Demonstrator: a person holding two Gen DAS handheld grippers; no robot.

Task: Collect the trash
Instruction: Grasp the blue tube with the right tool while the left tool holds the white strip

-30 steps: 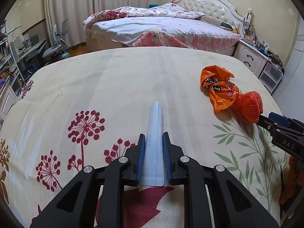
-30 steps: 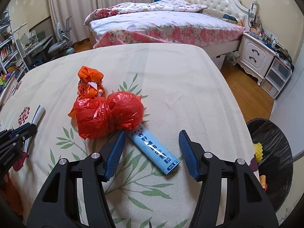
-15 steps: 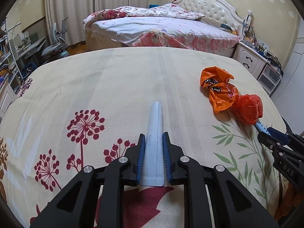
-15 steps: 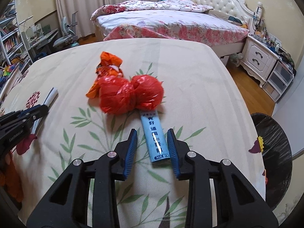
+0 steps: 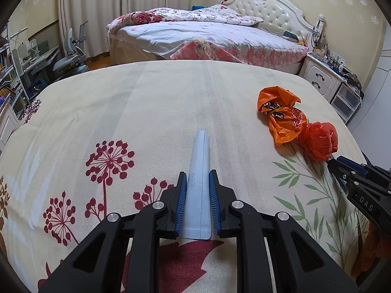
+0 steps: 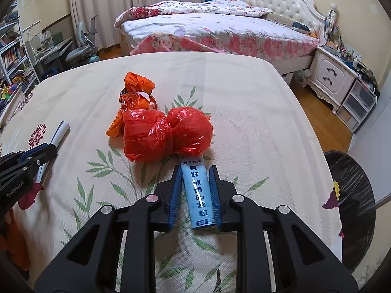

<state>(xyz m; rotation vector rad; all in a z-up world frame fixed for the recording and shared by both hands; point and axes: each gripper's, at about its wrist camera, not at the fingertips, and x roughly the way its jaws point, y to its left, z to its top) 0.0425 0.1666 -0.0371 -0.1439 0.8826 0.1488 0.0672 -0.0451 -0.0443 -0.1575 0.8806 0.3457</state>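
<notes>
My left gripper [image 5: 197, 178] is shut on a pale blue flat sachet [image 5: 199, 185] lying on the floral cloth. My right gripper [image 6: 195, 171] is shut on a blue printed sachet [image 6: 196, 190], whose far end touches a red knotted plastic bag [image 6: 166, 134]. An orange crumpled wrapper [image 6: 135, 92] lies just behind the red bag. In the left wrist view the orange wrapper [image 5: 281, 112] and red bag [image 5: 320, 141] lie at the right, with the right gripper [image 5: 342, 168] beside them. In the right wrist view the left gripper [image 6: 46, 151] and its sachet [image 6: 59, 131] are at the left.
The cloth-covered table [image 6: 244, 97] ends at the right, where a black-lined trash bin [image 6: 352, 195] stands on the floor below. A bed [image 6: 220, 31], a white nightstand [image 6: 334, 75] and a desk with chair [image 6: 80, 46] are beyond.
My right gripper closed from wide open onto the blue printed sachet, turning it in line with the fingers. My left gripper stayed shut on the pale sachet.
</notes>
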